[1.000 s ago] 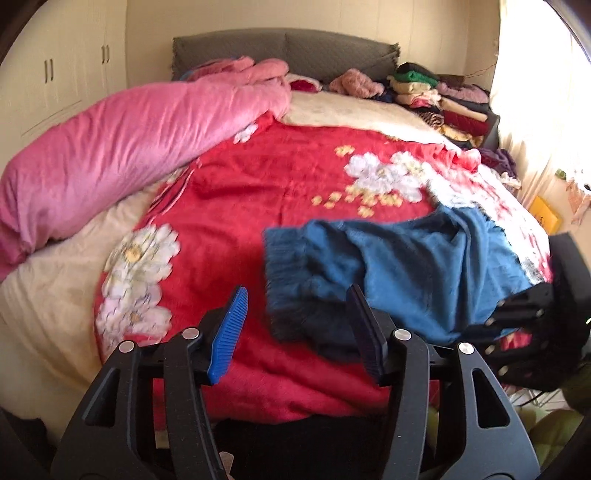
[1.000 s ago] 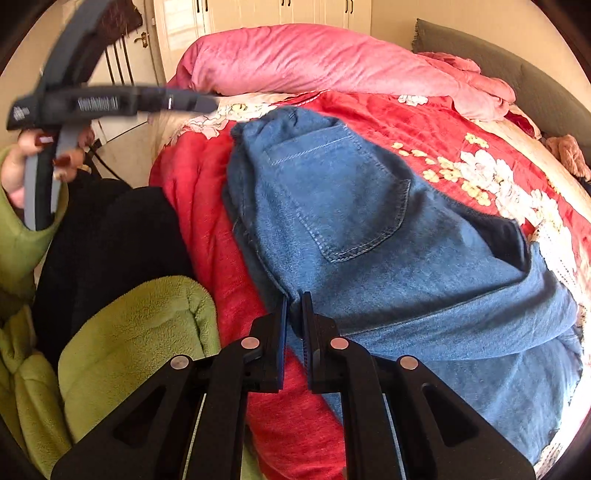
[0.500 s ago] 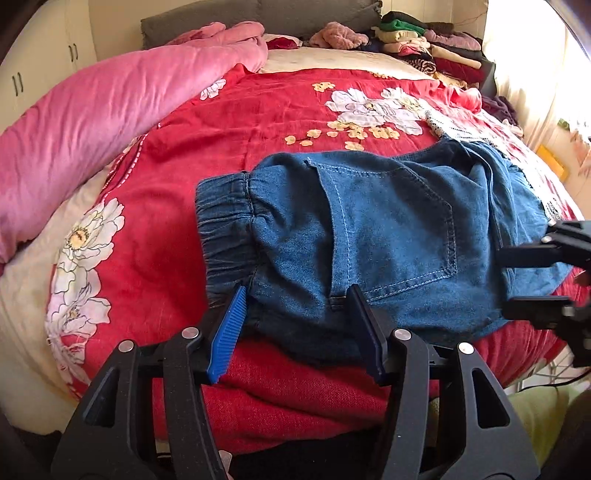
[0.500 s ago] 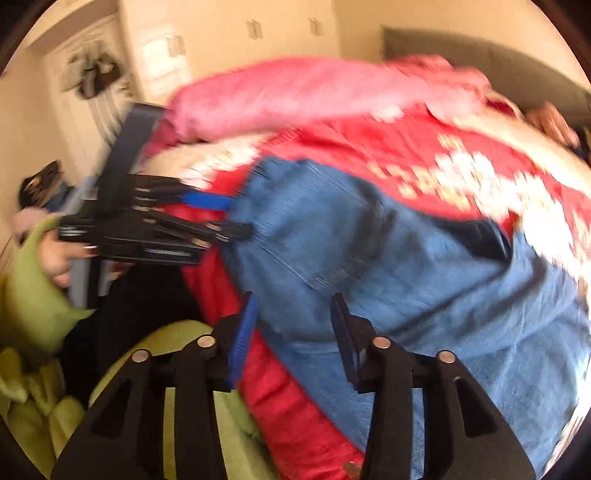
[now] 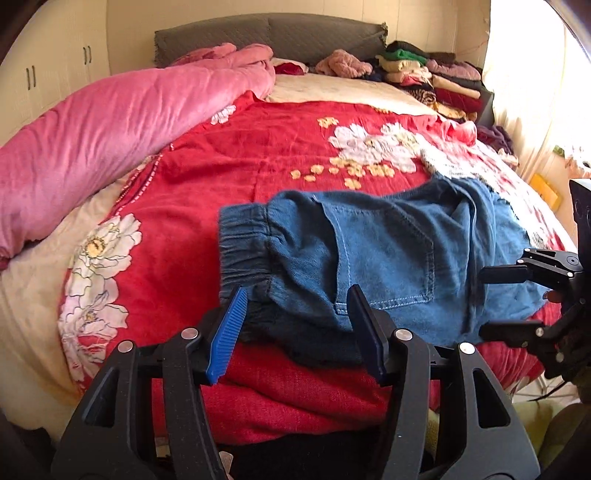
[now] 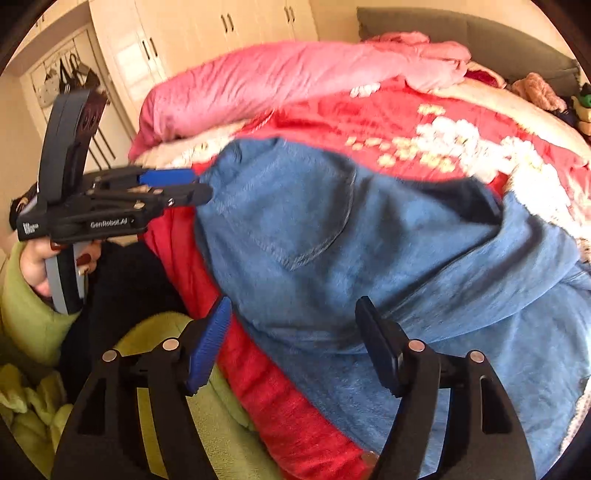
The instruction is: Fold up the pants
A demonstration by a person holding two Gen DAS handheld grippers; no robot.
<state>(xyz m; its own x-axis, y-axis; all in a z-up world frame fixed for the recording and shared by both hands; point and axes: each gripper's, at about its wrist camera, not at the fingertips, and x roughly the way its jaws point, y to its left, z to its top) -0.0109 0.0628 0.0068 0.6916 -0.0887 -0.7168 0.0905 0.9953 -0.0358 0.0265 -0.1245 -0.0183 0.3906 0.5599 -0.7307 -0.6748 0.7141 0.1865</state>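
Note:
Blue denim pants (image 5: 369, 254) lie folded in a bundle on the red flowered bedspread (image 5: 251, 162) near the bed's front edge, elastic waistband to the left, back pocket up. My left gripper (image 5: 295, 310) is open and empty, its fingers just in front of the waistband end. My right gripper (image 6: 295, 321) is open and empty, close over the pants (image 6: 332, 236) near the bed edge. The right gripper shows at the right of the left wrist view (image 5: 484, 302). The left gripper shows at the left of the right wrist view (image 6: 199, 184), beside the waistband.
A rolled pink quilt (image 5: 110, 129) lies along the bed's left side. Folded clothes (image 5: 424, 74) are stacked at the far right by the grey headboard (image 5: 258, 33). The person's green sleeve (image 6: 26, 295) and green and black fabric sit below the bed edge.
My right gripper, shut on the pants' edge a second ago, has opened and let go. The left gripper has stayed open and shifted view over the waistband. The pants now rest flatter.

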